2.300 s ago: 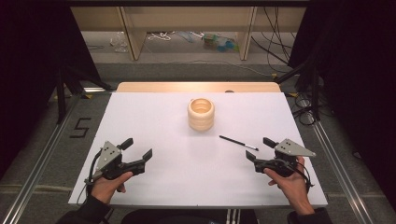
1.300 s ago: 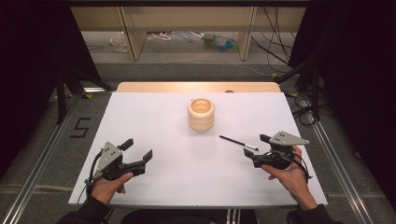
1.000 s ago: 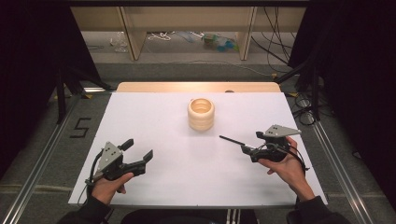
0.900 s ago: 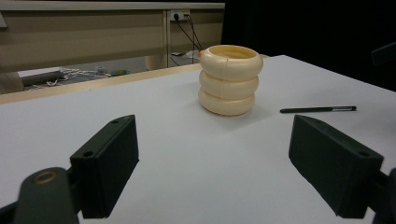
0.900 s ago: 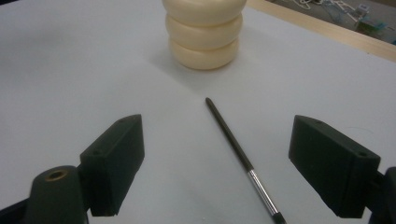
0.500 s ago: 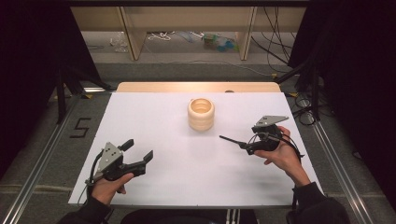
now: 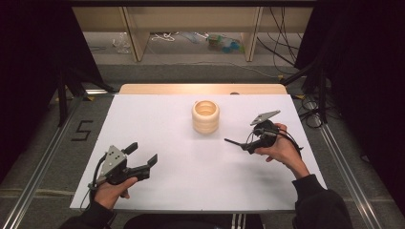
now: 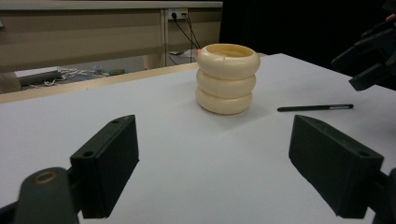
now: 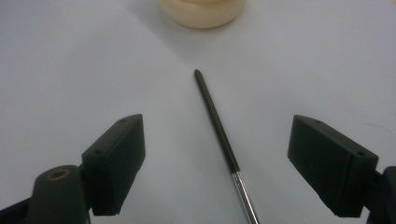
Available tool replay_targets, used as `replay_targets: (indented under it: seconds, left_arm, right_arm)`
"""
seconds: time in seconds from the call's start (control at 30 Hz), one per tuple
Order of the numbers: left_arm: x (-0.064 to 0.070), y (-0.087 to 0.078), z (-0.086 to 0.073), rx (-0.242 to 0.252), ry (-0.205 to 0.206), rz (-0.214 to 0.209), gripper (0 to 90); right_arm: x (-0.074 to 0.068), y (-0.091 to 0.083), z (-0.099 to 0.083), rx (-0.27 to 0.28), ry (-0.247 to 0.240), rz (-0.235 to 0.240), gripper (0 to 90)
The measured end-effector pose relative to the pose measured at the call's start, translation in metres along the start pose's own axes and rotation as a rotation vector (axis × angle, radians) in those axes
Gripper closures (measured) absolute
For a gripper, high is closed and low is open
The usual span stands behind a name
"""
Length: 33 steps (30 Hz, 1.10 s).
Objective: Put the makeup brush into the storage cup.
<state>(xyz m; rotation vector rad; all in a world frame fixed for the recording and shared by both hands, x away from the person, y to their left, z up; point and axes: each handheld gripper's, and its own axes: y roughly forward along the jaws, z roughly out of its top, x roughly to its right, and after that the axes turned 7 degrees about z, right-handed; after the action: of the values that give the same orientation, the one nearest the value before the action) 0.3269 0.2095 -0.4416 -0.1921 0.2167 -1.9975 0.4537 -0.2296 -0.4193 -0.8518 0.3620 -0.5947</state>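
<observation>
- Pen flat on table between wide-open right gripper jaws, near ribbed cup
- Left gripper spread wide, idle
- Risk: thin pen rolling or skidding off-centre on closing, or jaws scraping table and missing

Thin black pen, silver end, lying flat on white table

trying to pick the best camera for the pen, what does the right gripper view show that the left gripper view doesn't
Right gripper view: the pen close up, lying between the open jaws of the right gripper, silver end nearest the camera. Left gripper view: the whole ringed holder, the pen's full length farther off on its right, and the open left gripper. Both: pen, holder and white table.
</observation>
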Motion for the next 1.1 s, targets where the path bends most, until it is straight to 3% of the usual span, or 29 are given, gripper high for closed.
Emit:
replay_targets:
  seconds: [0.2, 0.3, 0.6, 0.87, 1.1]
  left_arm:
    - [0.0, 0.0, 0.0, 0.001, -0.001, -0.003, 15.9]
    - [0.0, 0.0, 0.0, 0.002, 0.003, -0.003, 15.8]
    - [0.0, 0.0, 0.0, -0.003, 0.005, -0.003, 15.8]
    - [0.0, 0.001, 0.0, -0.006, 0.001, -0.004, 15.9]
    - [0.001, 0.002, 0.0, -0.009, 0.003, -0.008, 15.9]
  right_arm:
    - [0.001, 0.008, 0.006, -0.049, -0.024, -0.002, 24.1]
    - [0.004, 0.012, 0.009, -0.082, -0.026, 0.027, 25.6]
    - [0.012, 0.021, 0.013, -0.157, -0.042, 0.01, 26.8]
    - [0.019, 0.031, 0.014, -0.206, -0.021, 0.029, 28.4]
    - [0.023, 0.04, 0.014, -0.244, 0.013, 0.075, 38.3]
